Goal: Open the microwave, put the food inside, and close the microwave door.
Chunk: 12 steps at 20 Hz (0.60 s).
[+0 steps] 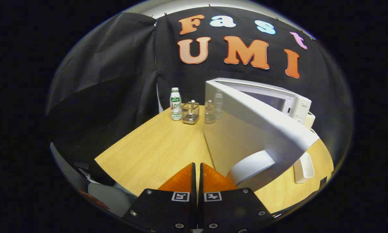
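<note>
Bottle (176,104), wire basket (190,113), wooden table (155,145)

I see a smooth, glossy white plastic microwave (287,100) door (245,129) on a matt wood-grain table (155,145), beside a shiny wire-metal basket (190,113).

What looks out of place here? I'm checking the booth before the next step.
Nothing is spilled or damaged. The white microwave has its white door swung open over the wooden table. A white-and-green bottle, a wire basket and a clear bottle stand upright beside it. The gripper is shut, holding nothing.
</note>
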### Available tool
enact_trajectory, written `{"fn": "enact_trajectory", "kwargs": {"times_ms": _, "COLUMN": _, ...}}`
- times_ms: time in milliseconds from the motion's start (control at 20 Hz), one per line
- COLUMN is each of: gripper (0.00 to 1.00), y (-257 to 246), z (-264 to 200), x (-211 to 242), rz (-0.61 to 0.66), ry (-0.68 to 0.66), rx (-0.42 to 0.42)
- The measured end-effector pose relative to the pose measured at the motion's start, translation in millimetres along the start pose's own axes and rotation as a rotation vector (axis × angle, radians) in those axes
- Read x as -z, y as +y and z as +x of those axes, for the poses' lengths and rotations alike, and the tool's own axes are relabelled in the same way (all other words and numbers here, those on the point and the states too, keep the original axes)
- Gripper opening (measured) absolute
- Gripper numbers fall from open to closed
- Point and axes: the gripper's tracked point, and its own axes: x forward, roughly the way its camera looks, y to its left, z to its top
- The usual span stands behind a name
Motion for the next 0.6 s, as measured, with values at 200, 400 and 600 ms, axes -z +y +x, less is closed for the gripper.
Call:
{"fn": "enact_trajectory", "kwargs": {"times_ms": 200, "gripper": 0.02, "y": -55, "z": 16, "x": -9, "rz": 0.03, "ry": 0.003, "rx": 0.095}}
{"fn": "enact_trajectory", "kwargs": {"times_ms": 400, "gripper": 0.02, "y": -106, "z": 29, "x": -23, "rz": 0.041, "ry": -0.014, "rx": 0.165}}
{"fn": "enact_trajectory", "kwargs": {"times_ms": 600, "gripper": 0.02, "y": -152, "z": 46, "x": -36, "rz": 0.039, "ry": -0.021, "rx": 0.21}}
